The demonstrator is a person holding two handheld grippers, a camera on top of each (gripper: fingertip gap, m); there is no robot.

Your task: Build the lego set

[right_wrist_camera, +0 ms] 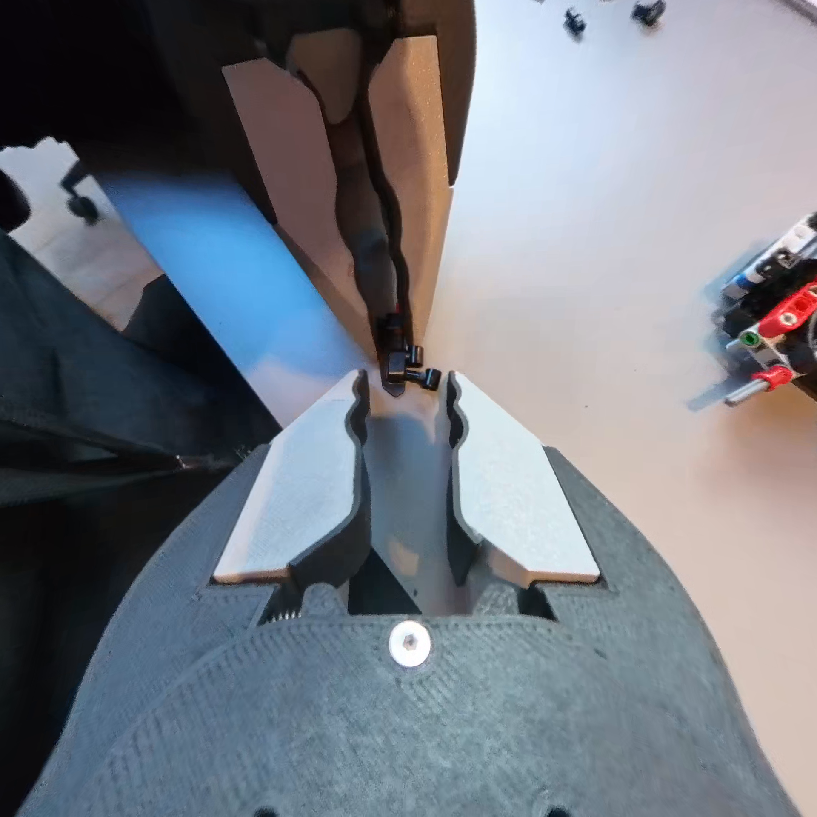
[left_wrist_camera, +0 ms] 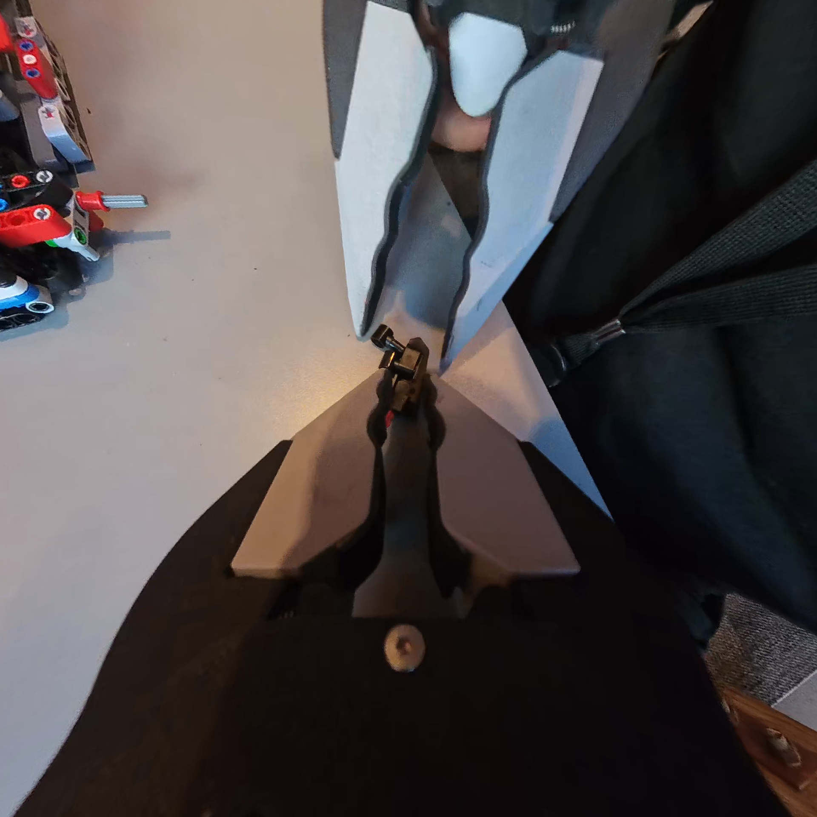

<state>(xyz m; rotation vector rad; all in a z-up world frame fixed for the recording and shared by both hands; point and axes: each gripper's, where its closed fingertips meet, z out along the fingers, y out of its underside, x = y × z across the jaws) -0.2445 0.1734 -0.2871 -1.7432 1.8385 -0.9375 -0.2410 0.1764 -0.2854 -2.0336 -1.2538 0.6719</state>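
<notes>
On the pale table (left_wrist_camera: 185, 398) your partly built Lego model (left_wrist_camera: 40, 212) stands well apart and unfinished, while your left tool (left_wrist_camera: 404, 389), clenched, holds a small black connector piece (left_wrist_camera: 400, 358) before your released right tool (right_wrist_camera: 404, 380), still to be fitted.

Wrist cams face each other tip-to-tip, close above white table (left_wrist_camera: 177, 398); both share the small black piece (left_wrist_camera: 400, 358).
</notes>
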